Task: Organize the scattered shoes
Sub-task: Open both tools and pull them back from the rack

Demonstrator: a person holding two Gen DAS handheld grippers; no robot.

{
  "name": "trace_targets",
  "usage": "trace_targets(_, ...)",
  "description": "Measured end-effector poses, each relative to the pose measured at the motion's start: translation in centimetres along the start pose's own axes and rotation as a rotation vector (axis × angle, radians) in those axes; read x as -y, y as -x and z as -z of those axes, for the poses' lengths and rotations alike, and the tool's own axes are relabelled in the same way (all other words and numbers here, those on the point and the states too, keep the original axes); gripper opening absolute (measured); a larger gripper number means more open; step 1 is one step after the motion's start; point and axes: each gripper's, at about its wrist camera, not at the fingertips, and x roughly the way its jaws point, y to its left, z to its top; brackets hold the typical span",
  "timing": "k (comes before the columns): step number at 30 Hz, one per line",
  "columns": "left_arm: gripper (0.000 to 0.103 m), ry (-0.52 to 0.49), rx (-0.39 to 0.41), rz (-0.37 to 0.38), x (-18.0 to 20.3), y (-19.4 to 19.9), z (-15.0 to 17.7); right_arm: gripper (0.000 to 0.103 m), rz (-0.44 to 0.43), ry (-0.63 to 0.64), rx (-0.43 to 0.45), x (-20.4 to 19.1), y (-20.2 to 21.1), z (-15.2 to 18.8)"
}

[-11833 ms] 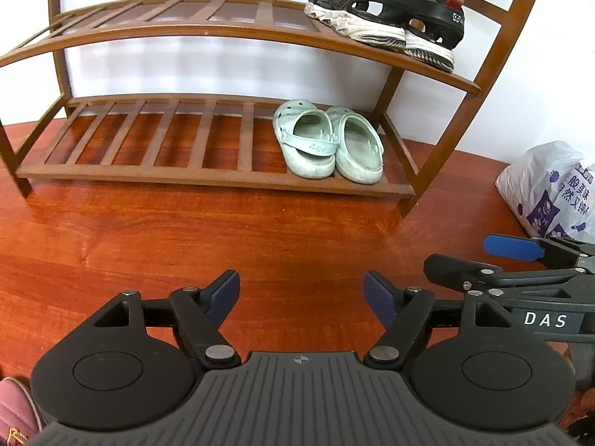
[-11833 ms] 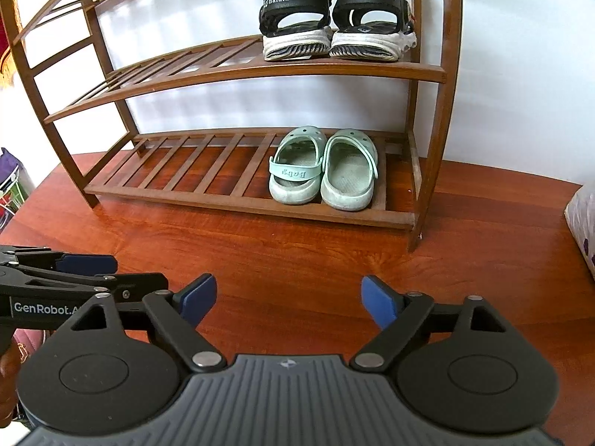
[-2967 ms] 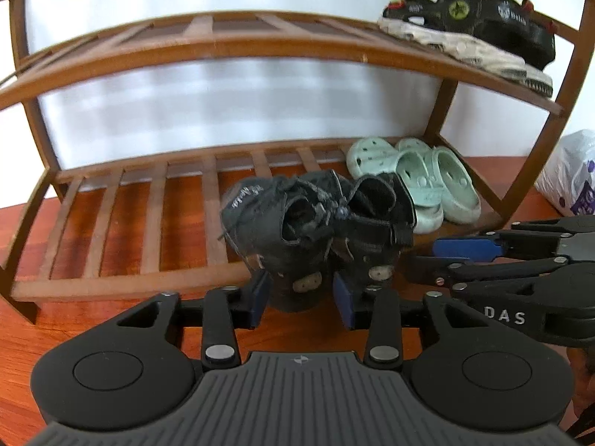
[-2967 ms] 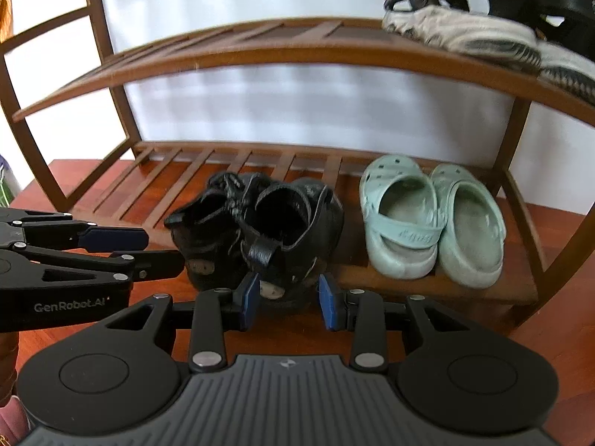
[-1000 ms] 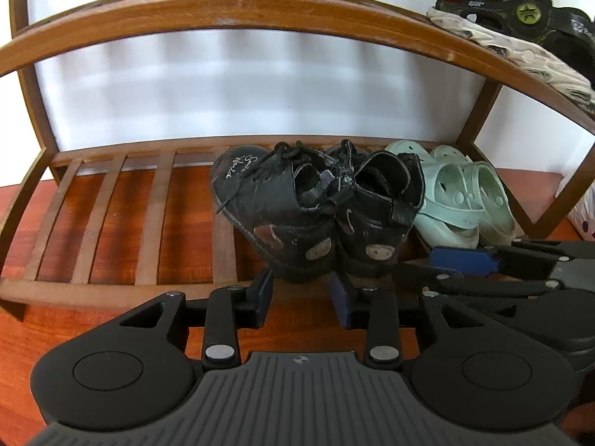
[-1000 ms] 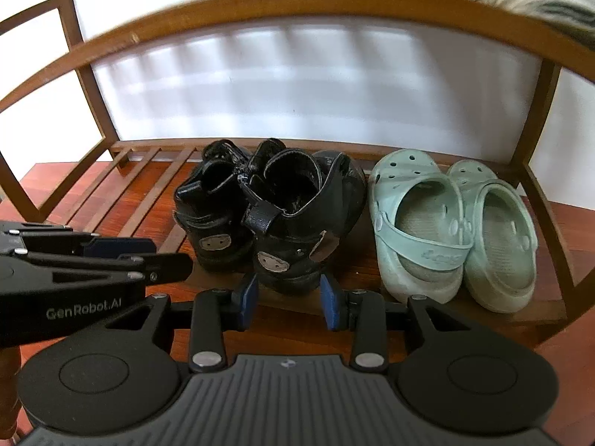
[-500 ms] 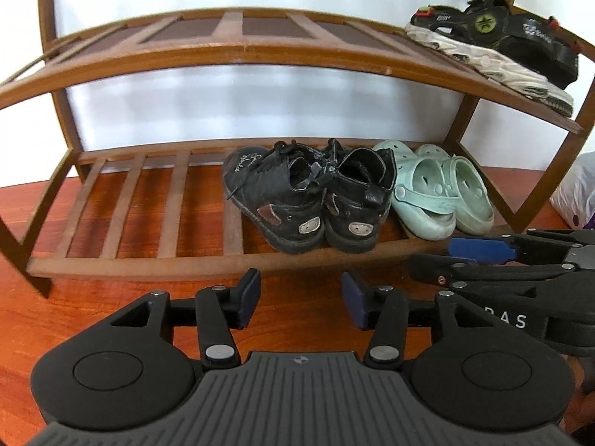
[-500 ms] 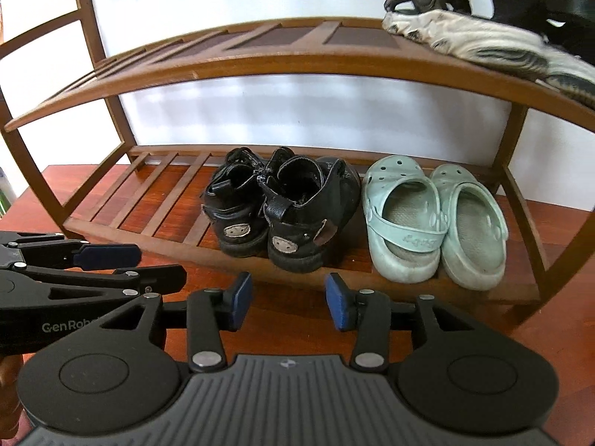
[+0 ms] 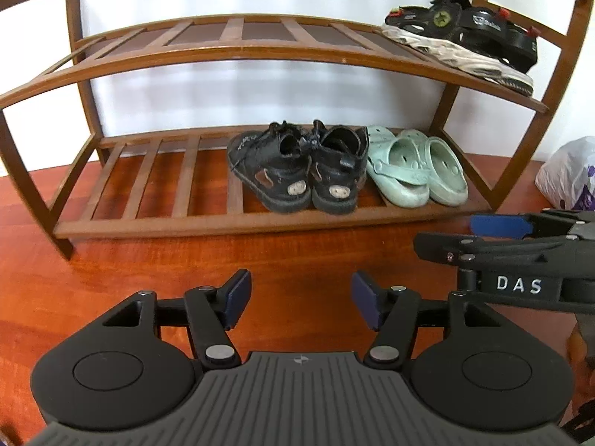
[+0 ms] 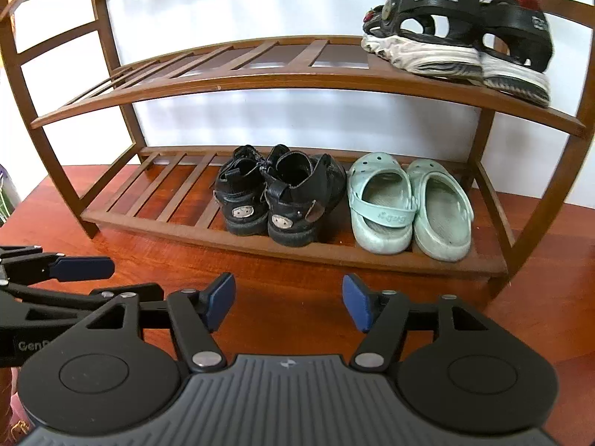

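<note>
The black shoes (image 9: 297, 171) stood side by side on the bottom shelf (image 9: 238, 221) of the rack, near its right end, heels to the front edge, long axes running front to back, just beside the green clogs (image 9: 416, 171). Both grippers hung over the floor, well apart from the shelf. The left gripper (image 9: 301, 297) and the right gripper (image 10: 288, 301) were opening, nothing between their jaws. The shoes lay straight ahead of both; neither hand looked clearly nearer.
</note>
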Motion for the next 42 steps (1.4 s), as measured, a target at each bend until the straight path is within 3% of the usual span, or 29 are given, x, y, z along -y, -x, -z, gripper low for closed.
trace_targets(17,0.088,0.05,0.005,-0.054,1.7,5.8,4.9,0.099,-0.036,0.028,-0.037,0.8,5.4,3.7)
trace_targets(24,0.094,0.067,0.026,-0.061,1.4,8.6,6.9,0.102,-0.048,0.027,-0.042,0.4,7.6,5.3)
trace_targets(42,0.095,0.067,0.038,-0.067,-2.3,15.7,12.9,0.102,-0.06,0.012,-0.067,-4.6,12.4,9.5)
